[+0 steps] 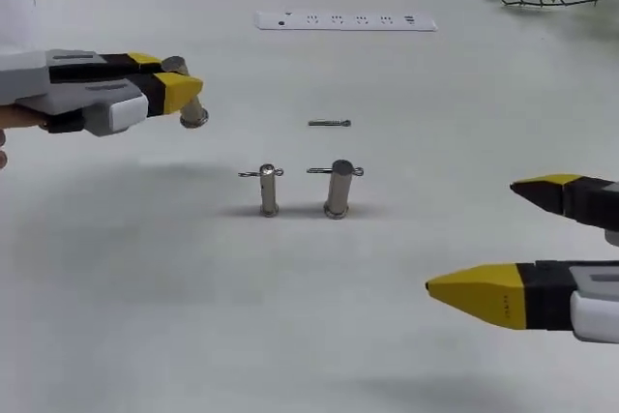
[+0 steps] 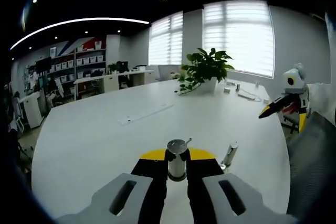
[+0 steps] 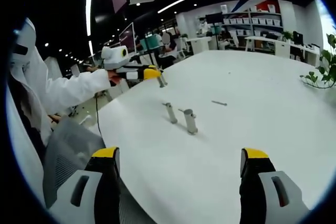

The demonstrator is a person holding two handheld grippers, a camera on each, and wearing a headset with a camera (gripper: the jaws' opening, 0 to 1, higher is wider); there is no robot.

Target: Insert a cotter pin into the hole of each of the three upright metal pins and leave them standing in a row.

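Upper left: my left gripper (image 1: 189,86) clamps third metal pin (image 1: 191,113) clear of table, likely for pinning. Loose cotter pin (image 1: 330,123) lies centre frame, above two fitted pins (image 1: 269,191). Lower right: my right gripper (image 1: 471,237) gapes, ready to fetch it.

2 metal pins are stood upright side by side, wide base down, a small gap between: left standing pin (image 1: 269,192) & right standing pin (image 1: 338,191). Each is crossed near the top by a horiz. cotter pin: first cotter (image 1: 259,173), second cotter (image 1: 334,171). A loose cotter pin (image 1: 330,123) is laid flat just behind them. The third pin (image 1: 191,108) is clamped, slightly tilted, in the left gripper (image 1: 184,84).
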